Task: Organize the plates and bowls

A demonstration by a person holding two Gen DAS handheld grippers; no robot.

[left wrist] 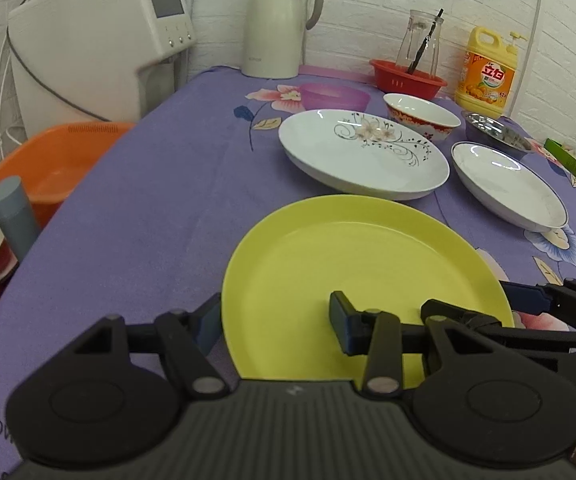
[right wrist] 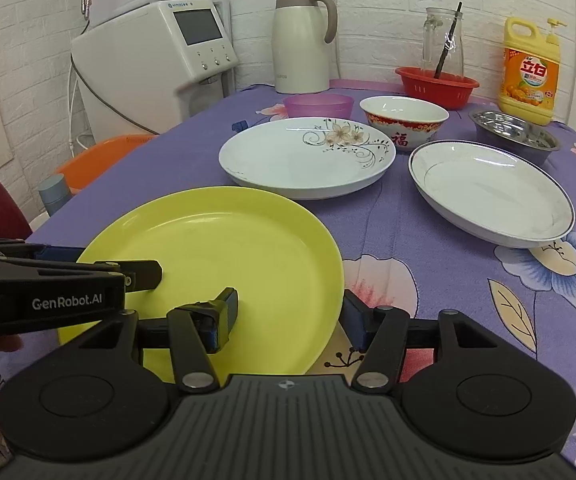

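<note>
We had the yellow plate [right wrist: 224, 252] lying flat in front of the flowered plate [right wrist: 307, 156], round, so with no long axis. Our left gripper [left wrist: 276, 320] and right gripper [right wrist: 288, 316] each straddled an opposite rim, jaws partly open; we could not tell if the pads pressed. We judged lifting evenly from both sides best.

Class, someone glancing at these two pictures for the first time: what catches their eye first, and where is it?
The yellow-green plate dominates, nearest on the purple flowered tablecloth, with the left gripper and right gripper each straddling its rim. Behind it sits the floral white plate; the yellow detergent bottle stands by the back wall.
</note>
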